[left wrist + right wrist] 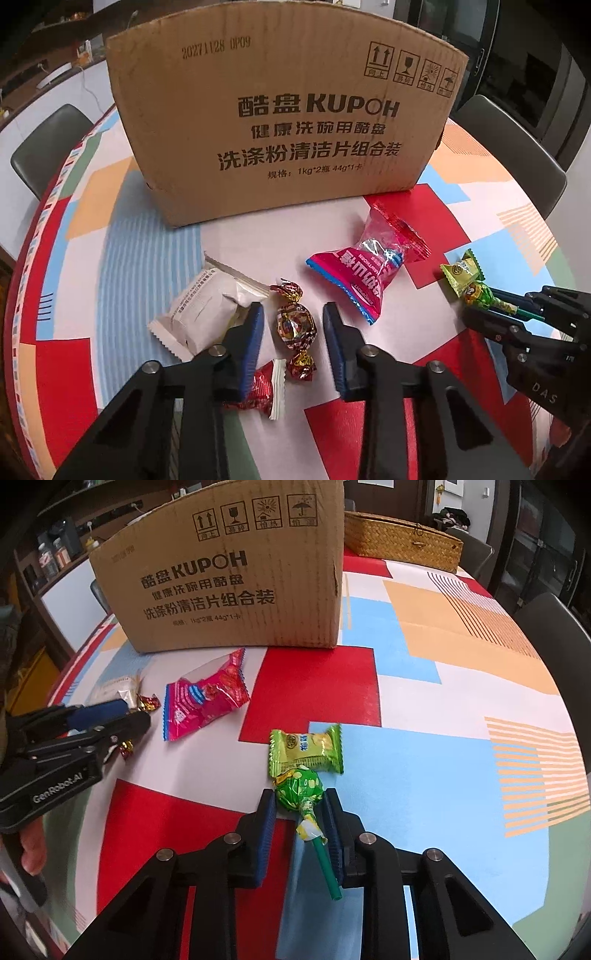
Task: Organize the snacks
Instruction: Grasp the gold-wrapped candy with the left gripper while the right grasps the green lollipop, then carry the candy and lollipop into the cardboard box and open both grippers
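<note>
Foil-wrapped in red and gold, the twist candy is lying on the table squarely between the blue pads of the left gripper, its long axis running from 12 to 6 o'clock, in line with the fingers. That gripper is standing moderately wide, touching nothing, so closing should catch the candy across its plump middle. A white packet is sitting just beside the left finger at 9 o'clock, close enough to get nudged. The right gripper is straddling the green lollipop, narrower but not visibly clamping, with the stick trailing back toward 6 o'clock. Beyond, at 12 o'clock, the cardboard box is standing as the likely destination.
</note>
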